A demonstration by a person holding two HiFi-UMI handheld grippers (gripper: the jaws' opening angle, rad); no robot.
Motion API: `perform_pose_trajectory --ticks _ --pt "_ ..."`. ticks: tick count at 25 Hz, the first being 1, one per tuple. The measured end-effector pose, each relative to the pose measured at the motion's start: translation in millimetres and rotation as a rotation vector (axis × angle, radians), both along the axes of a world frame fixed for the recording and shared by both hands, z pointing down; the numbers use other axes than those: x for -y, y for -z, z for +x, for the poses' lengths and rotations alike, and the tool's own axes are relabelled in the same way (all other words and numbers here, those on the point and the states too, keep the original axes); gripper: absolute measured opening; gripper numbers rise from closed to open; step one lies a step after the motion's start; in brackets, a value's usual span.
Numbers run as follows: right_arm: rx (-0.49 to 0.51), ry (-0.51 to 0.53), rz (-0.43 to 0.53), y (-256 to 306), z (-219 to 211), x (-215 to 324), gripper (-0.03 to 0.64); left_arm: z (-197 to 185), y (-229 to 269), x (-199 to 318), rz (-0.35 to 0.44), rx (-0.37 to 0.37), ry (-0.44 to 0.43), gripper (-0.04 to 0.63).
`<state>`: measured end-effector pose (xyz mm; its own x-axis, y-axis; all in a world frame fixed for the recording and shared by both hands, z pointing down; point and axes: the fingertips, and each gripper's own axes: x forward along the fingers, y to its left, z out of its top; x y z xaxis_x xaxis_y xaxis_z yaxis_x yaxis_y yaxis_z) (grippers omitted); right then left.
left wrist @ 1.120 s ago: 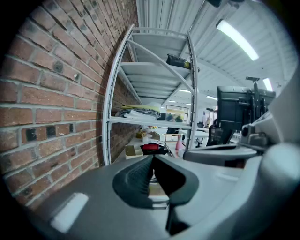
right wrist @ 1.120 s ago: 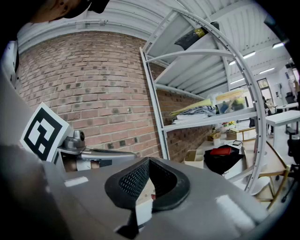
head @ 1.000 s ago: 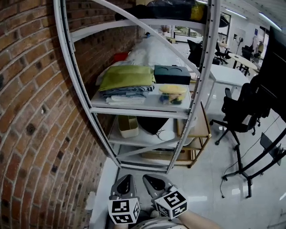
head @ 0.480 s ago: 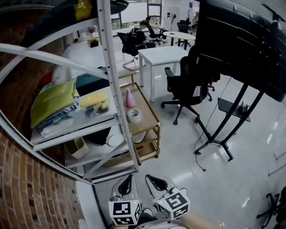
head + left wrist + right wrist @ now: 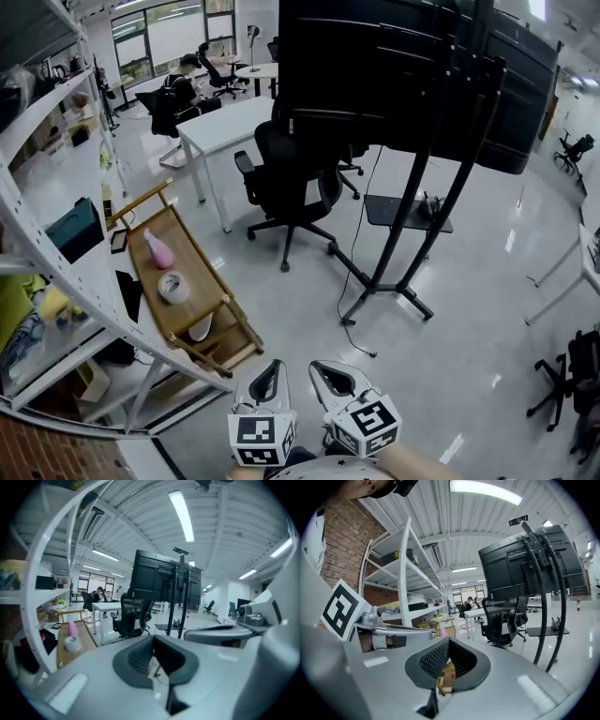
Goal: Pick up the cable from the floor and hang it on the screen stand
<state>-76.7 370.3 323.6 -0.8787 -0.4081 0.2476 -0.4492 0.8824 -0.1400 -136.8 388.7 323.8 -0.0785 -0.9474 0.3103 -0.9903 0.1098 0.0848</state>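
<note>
In the head view, both our tongs sit at the bottom edge of the frame, side by side and close together, the left tongs (image 5: 271, 369) and the right tongs (image 5: 324, 372) each with jaws drawn together and nothing held. The cable (image 5: 355, 330) is a thin black line that drops from behind the screen (image 5: 394, 75) and trails onto the pale floor (image 5: 469, 356) just beside the left foot of the screen stand (image 5: 414, 211), at the middle of the frame and well apart from our tongs. A black office chair (image 5: 289, 183) stands left of the stand, with a white tabletop (image 5: 225, 127) behind it. At the left, a wooden cart (image 5: 202, 314) carries a pink bottle (image 5: 157, 251) and a roll of tape (image 5: 172, 286), next to a white shelf rack (image 5: 56, 272). In the left gripper view, we see the two pads meet at their tips with nothing between them. The screen (image 5: 161, 576) on its stand (image 5: 180, 606) rises at the centre, the chair (image 5: 129, 618) to its left and the cart (image 5: 70, 641) at the lower left. In the right gripper view, the jaws are likewise closed and empty, with only a bit of the wooden cart showing through the gap below the tips. The screen (image 5: 529, 564) fills the upper right, the chair (image 5: 501, 623) sits below it, and the shelf rack (image 5: 405, 578) and a brick wall (image 5: 340, 541) lie at the left.
</note>
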Motion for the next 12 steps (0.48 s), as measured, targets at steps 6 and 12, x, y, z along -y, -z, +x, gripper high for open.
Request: perform_pose_trajectory --ticks 6,12 --pt "-0.023 -0.072 0.003 -4 63 103 -0.002 62 -1 114 0.015 -0.033 -0.077 0.008" --pt "-0.032 -0.095 -0.007 -13 101 168 -0.002 99 -9 182 0.014 -0.025 -0.098 0.008"
